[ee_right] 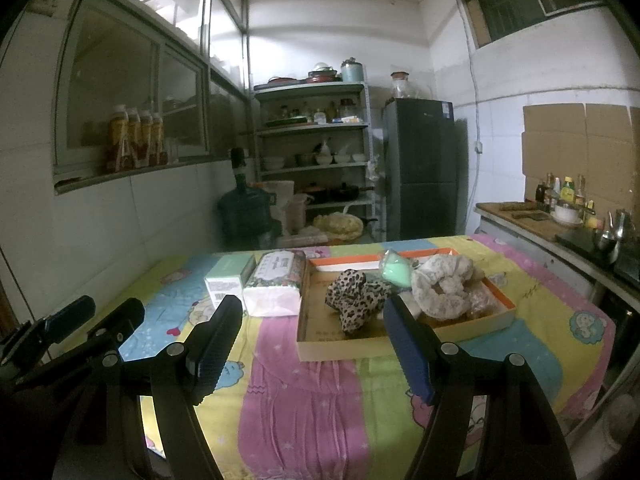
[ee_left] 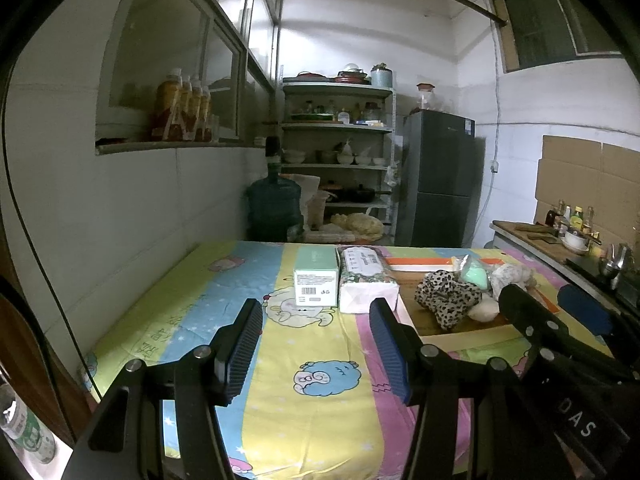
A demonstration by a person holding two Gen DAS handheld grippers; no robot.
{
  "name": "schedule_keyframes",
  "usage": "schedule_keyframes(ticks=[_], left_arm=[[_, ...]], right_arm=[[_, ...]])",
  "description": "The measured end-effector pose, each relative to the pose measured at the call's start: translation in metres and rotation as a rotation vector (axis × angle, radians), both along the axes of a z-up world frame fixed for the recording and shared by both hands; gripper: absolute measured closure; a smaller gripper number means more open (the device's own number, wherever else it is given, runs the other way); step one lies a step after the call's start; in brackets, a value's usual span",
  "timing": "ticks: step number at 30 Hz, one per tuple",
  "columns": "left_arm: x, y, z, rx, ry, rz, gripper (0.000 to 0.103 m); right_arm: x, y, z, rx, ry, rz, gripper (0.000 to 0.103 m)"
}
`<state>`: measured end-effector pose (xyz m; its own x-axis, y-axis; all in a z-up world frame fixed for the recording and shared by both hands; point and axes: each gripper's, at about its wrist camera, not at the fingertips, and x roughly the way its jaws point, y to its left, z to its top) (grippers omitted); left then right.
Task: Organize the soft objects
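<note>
A shallow cardboard tray (ee_right: 404, 342) with an orange rim sits on the cartoon-print tablecloth (ee_right: 304, 392). In it lie a leopard-print scrunchie (ee_right: 354, 294), a cream scrunchie (ee_right: 444, 288) and a mint green soft item in a clear bag (ee_right: 396, 270). The same tray (ee_left: 452, 330) and leopard scrunchie (ee_left: 446, 296) show in the left wrist view. Left of the tray stand a tissue pack (ee_right: 276, 284) and a mint box (ee_right: 228, 278). My left gripper (ee_left: 316, 344) is open and empty above the cloth. My right gripper (ee_right: 312, 344) is open and empty, short of the tray's near edge.
A kitchen counter (ee_right: 540, 226) with bottles and bowls runs along the right. A shelf rack (ee_right: 316, 160), a water jug (ee_right: 244, 212) and a dark fridge (ee_right: 424, 172) stand behind the table. A tiled wall (ee_left: 140, 208) borders the table's left side.
</note>
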<state>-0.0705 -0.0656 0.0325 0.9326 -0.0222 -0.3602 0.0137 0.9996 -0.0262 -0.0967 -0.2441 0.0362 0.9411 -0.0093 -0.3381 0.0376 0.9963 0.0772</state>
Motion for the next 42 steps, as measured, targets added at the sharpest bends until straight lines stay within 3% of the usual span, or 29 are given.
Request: schedule_keyframes(ticks=[42], left_arm=[[-0.0010,-0.0018,0.0006,0.017,-0.016,0.005,0.047]], right_arm=[[-0.0001,0.0016,-0.0008,0.001,0.000,0.000,0.028]])
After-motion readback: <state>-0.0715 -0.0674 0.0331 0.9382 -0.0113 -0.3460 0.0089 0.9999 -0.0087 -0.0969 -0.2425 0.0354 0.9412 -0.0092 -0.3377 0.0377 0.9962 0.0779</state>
